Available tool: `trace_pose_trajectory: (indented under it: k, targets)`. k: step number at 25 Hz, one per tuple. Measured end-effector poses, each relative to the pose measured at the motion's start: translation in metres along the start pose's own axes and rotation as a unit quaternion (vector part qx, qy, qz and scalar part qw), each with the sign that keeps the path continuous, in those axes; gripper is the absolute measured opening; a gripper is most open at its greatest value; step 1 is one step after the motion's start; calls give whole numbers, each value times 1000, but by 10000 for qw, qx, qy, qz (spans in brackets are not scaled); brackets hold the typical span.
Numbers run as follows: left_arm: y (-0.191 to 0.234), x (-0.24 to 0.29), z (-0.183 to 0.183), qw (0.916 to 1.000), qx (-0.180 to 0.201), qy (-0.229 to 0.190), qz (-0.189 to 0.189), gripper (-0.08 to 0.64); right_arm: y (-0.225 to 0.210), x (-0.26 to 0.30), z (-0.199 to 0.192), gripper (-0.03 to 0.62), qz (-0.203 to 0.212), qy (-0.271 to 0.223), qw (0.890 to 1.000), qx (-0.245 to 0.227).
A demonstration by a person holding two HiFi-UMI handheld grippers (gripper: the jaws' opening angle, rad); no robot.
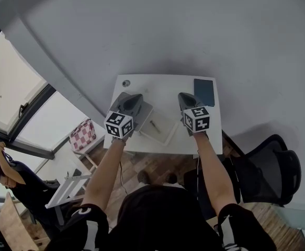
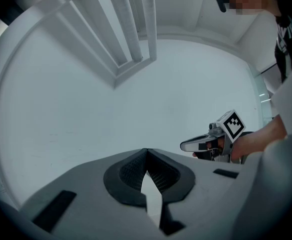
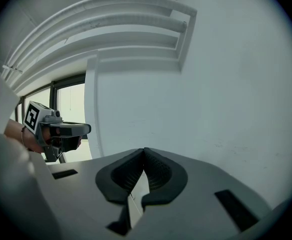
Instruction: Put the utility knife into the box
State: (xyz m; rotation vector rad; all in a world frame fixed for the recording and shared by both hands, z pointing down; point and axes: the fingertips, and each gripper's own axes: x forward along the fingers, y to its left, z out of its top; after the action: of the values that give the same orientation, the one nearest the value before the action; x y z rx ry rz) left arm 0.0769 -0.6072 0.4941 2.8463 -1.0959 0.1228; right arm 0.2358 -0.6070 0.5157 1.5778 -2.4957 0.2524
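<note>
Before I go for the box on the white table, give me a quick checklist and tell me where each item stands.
1. The left claw empty: ok, jaws together with nothing between.
2. The right claw empty: ok, jaws together, nothing held.
3. Claws ready to grasp: not ok, both are shut.
4. The box within reach: ok, it lies open on the table between the two claws.
5. Knife located: cannot tell; a small long thing lies in the box, too small to identify.
6. The dark flat rectangle out of the way: ok, at the table's far right corner, apart from the box.
</note>
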Motion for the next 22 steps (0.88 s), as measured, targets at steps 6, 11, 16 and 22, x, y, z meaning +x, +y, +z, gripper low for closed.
trace_pose_trajectory:
  k: [6, 11, 16, 22]
  targets:
    - [-3, 3, -2, 10000, -13, 26, -10, 25, -3, -2, -2, 14, 34, 49, 10000, -74]
    - [-4, 3, -6, 10000, -54, 25, -8, 25, -4, -3, -3, 14, 34, 69, 9999, -82]
    - [-2, 1, -9, 10000, -85, 44, 13, 25, -3, -2, 0, 14, 41, 57, 9999, -110]
    - [-1, 0, -11, 9999, -118, 43, 3, 25, -1, -1, 1, 14, 32, 100, 9998, -139]
